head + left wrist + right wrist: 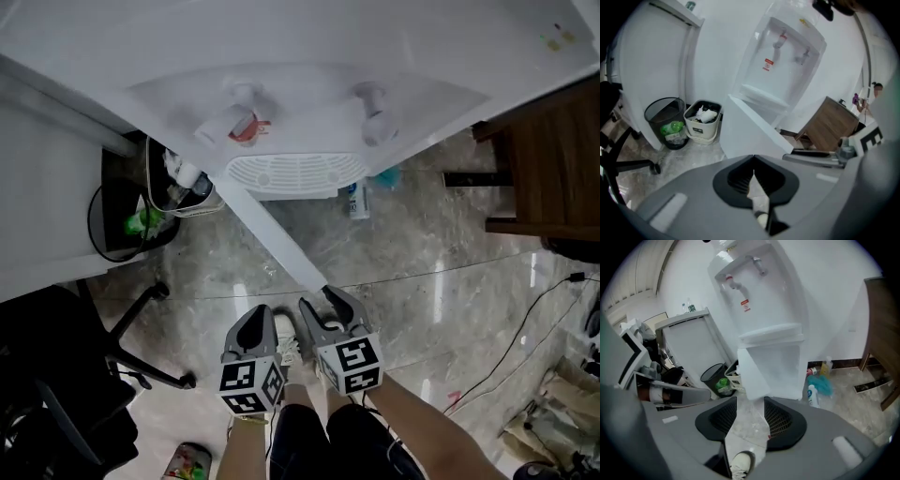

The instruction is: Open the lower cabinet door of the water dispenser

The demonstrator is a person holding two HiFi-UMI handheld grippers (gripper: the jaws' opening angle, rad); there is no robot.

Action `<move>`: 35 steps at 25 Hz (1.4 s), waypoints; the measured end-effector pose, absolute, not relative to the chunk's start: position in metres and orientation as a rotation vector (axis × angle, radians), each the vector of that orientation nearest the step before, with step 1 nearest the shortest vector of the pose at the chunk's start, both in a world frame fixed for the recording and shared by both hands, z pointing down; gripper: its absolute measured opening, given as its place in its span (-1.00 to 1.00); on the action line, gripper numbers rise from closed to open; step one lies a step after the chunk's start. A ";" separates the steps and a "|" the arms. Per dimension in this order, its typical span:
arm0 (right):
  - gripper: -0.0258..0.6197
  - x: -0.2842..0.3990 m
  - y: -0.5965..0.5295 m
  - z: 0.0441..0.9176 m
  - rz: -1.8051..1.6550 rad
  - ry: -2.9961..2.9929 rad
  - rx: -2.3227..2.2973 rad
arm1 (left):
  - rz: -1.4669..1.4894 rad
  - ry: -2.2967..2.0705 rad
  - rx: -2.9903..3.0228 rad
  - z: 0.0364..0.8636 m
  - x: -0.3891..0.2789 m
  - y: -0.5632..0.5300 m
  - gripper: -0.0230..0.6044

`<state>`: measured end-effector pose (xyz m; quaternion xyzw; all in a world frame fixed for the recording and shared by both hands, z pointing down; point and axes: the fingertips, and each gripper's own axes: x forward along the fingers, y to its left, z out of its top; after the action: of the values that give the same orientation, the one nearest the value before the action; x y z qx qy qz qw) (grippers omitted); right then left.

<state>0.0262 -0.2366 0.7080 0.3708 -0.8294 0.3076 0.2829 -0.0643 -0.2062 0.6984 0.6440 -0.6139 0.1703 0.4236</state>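
Note:
The white water dispenser [300, 112] stands ahead, with two taps over a drip tray. Its lower cabinet door [272, 234] is swung out towards me and I see it edge-on as a long white panel. In the right gripper view the door [751, 373] hangs to the left of the open cabinet; in the left gripper view the door [750, 131] juts forward. My right gripper [321, 300] is open and empty, just short of the door's free edge. My left gripper [262, 311] is beside it, jaws shut on nothing. Neither touches the door.
A black bin [131, 225] and a white bin [187, 187] full of rubbish stand left of the dispenser. Bottles [359, 199] lie at its right foot. A wooden cabinet [553, 169] is at the right and a black office chair [56, 375] at the lower left. A cable [525, 337] crosses the floor.

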 end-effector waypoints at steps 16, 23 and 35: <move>-0.70 -0.088 -0.158 0.709 0.882 -2.255 0.697 | 0.411 -1.693 1.415 0.703 -0.156 -0.133 -0.90; -0.92 -0.043 -0.175 0.680 0.941 -2.197 0.901 | 0.434 -1.647 1.469 0.683 -0.132 -0.139 -0.90; -0.93 0.017 -0.206 0.654 0.949 -2.142 1.056 | 0.484 -1.550 1.558 0.660 -0.074 -0.171 -0.90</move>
<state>0.0167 -0.2060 0.6536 0.3943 -0.7996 0.3544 0.2820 -0.0738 -0.1712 0.6597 0.6246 -0.6217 0.1941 0.4310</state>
